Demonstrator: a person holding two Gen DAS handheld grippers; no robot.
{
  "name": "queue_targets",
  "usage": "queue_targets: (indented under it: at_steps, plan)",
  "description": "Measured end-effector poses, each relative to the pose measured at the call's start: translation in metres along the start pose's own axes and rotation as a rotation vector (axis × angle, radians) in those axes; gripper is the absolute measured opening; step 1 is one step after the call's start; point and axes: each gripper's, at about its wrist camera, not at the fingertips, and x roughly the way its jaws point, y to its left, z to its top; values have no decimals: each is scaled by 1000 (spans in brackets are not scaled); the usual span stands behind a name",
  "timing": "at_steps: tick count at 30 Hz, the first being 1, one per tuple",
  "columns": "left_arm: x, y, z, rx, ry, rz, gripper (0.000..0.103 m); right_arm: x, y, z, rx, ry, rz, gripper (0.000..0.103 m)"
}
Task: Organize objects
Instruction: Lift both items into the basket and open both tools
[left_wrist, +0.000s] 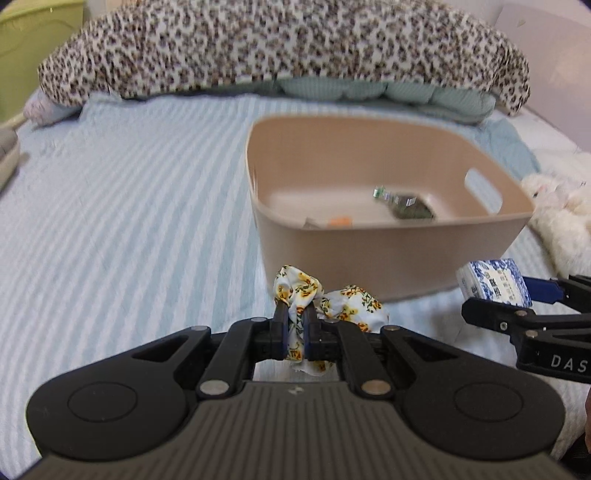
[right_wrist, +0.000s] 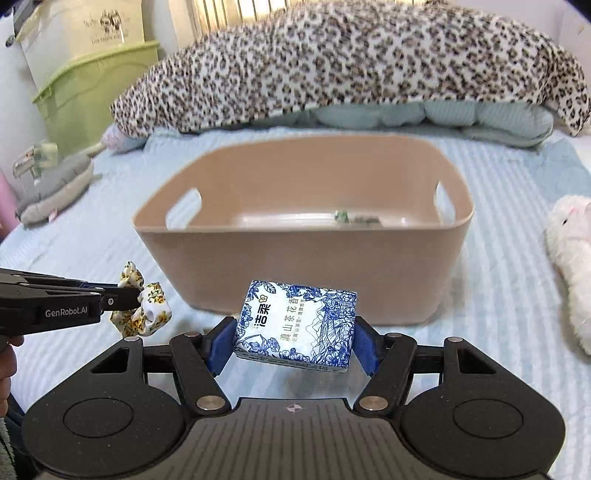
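Note:
My left gripper (left_wrist: 294, 314) is shut on a floral scrunchie (left_wrist: 343, 299), white with yellow flowers, held above the bed in front of the tan bin (left_wrist: 388, 254). It also shows in the right wrist view (right_wrist: 142, 301). My right gripper (right_wrist: 291, 334) is shut on a blue-and-white tissue pack (right_wrist: 297, 325), held in front of the tan bin (right_wrist: 303, 273). The pack shows in the left wrist view (left_wrist: 493, 282) at the right. Inside the bin lie a green-capped item (left_wrist: 402, 201) and a small orange item (left_wrist: 340, 221).
The bed has a light blue striped cover (left_wrist: 129, 206). A leopard-print pillow (right_wrist: 351, 62) lies behind the bin. A white plush toy (right_wrist: 570, 251) lies at the right, a grey plush (right_wrist: 55, 188) at the left. Green storage boxes (right_wrist: 85, 96) stand beyond the bed.

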Motion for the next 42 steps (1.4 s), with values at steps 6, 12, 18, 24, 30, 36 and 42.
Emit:
queue_targets:
  at_steps: [6,12,18,24,30,36,42]
  plan:
    - [-28,-11,25,17,-101,6,8,-30,-3,22,-1,-104,-4,64]
    - [-42,-24,59,50,-203,33,8,-51,-14,62,11,-230,-36,64]
    - [-10,-43,90,116,-216,79,8,-46,-27,98,25,-278,-64,64]
    - [49,-54,95,128,-102,72,8,1,-34,110,-10,-201,-131,64]
    - [99,-60,87,130,34,62,8,50,-35,97,-21,-50,-150,64]
    - [119,-56,76,138,116,67,10,70,-34,83,-45,31,-177,64]
    - [116,-52,75,119,124,75,34,72,-31,75,-54,46,-184,70]
